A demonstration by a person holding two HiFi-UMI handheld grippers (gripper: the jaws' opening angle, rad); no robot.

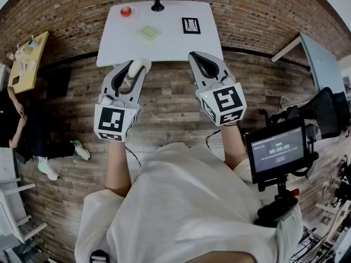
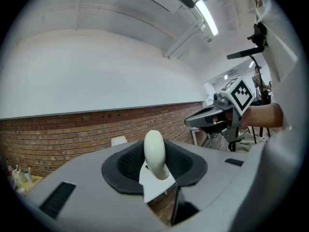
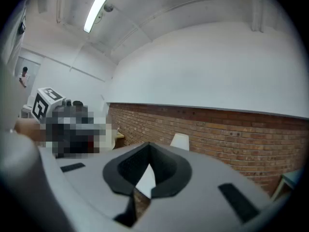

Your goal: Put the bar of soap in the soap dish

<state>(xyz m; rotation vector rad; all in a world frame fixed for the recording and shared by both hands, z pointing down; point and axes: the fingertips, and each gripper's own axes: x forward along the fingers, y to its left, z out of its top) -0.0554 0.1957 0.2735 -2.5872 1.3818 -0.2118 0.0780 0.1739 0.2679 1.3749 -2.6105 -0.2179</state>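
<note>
The head camera looks steeply down past the left gripper [image 1: 135, 70] and right gripper [image 1: 200, 59] to the table [image 1: 164, 43], while both gripper cameras face level along their fingers [image 2: 123, 166] toward the brick wall [image 3: 231, 134] behind that table.

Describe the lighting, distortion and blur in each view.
Head view: strong fisheye bends the table edges; even light, no glare. Left gripper view: black round border, a ceiling light glares, the soap is sharp. Right gripper view: same border, a bright ceiling light, a mosaic patch at left.
</note>
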